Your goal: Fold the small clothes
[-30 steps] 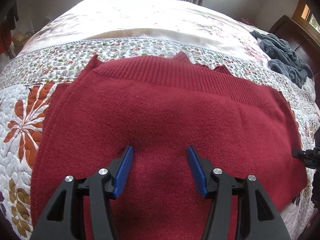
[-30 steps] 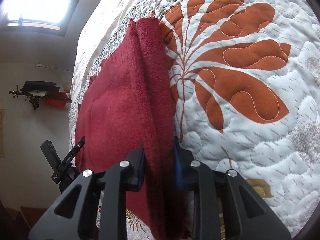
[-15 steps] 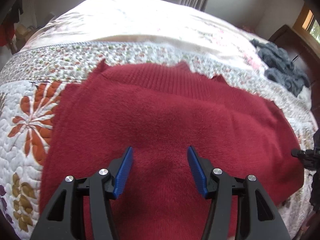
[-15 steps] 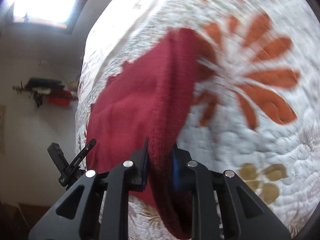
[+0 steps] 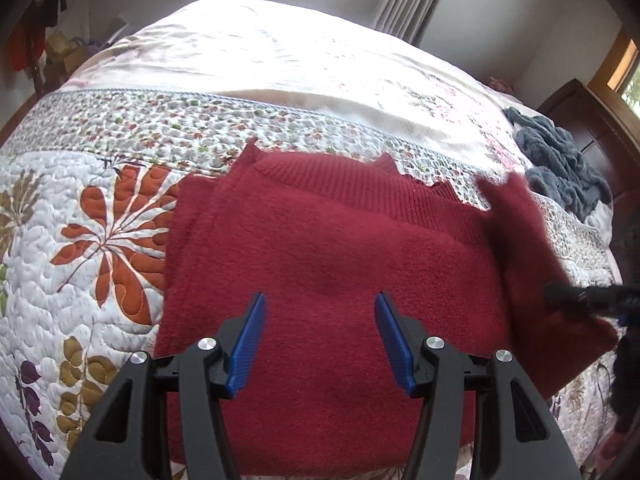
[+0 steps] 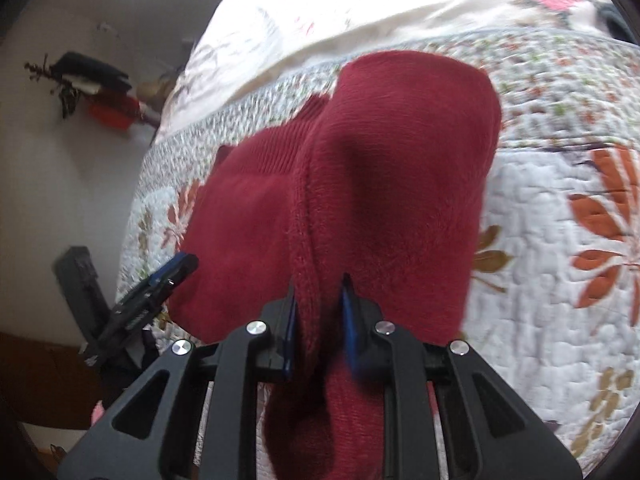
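We see the red sweater [image 5: 320, 264] lying across the quilted bed [image 5: 92, 216], its long axis running left to right, ribbed hem on the far side. Bare quilt lies open to its left and far side; a grey garment [image 5: 560, 160] sits well apart at far right. Our left gripper [image 5: 320, 340] hovers wide open over the near middle, holding nothing. Our right gripper [image 6: 318, 316] is clamped on the sweater's right edge, lifted.
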`<move>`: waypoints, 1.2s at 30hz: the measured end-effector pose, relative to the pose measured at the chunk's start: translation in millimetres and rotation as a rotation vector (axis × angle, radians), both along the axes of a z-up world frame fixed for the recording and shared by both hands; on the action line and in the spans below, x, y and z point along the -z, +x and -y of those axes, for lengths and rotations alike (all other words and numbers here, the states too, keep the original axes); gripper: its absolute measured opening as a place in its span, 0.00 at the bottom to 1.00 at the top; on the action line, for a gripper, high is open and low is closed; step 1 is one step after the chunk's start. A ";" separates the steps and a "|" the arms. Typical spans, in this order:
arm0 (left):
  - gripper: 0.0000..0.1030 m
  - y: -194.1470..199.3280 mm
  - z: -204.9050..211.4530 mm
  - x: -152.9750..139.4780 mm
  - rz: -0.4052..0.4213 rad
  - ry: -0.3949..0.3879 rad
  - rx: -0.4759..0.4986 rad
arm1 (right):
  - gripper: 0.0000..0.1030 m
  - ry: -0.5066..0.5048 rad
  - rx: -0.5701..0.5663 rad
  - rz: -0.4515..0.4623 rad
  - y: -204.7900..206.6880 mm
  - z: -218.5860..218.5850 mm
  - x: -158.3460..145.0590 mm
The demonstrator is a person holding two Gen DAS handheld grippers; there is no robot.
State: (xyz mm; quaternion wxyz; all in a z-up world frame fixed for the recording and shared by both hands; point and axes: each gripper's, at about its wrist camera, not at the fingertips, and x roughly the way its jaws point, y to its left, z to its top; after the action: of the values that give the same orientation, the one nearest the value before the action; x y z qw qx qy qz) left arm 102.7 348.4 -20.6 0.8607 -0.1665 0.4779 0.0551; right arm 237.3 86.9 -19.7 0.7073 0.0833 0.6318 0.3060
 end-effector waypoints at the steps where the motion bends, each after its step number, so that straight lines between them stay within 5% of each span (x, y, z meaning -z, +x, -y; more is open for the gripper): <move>1: 0.55 -0.4 -1.5 0.4 0.000 -0.003 -0.003 | 0.17 -0.014 -0.007 -0.008 -0.8 -8.5 6.6; 8: 0.55 -3.6 -4.9 2.8 -0.002 -0.043 -0.009 | 0.25 -0.004 -0.007 -0.067 -3.4 -25.5 34.7; 15: 0.55 0.7 4.5 3.1 0.001 -0.147 0.013 | 0.30 0.220 0.026 -0.203 1.1 -1.9 33.2; 18: 0.55 7.5 13.4 2.3 0.009 -0.211 0.037 | 0.30 0.267 0.044 -0.186 0.4 15.7 18.4; 26: 0.55 41.6 47.0 13.6 0.000 -0.370 0.099 | 0.30 0.218 0.122 -0.082 -0.9 74.7 0.3; 36: 0.55 74.1 67.0 47.4 -0.054 -0.509 0.091 | 0.30 0.164 0.101 -0.081 -29.4 99.4 39.0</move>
State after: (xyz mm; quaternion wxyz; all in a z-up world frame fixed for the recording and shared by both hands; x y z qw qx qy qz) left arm 176.8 281.4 -68.0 0.7797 -0.3545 0.5061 -0.1012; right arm 207.8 -12.6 -58.7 0.6863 0.1849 0.6278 0.3172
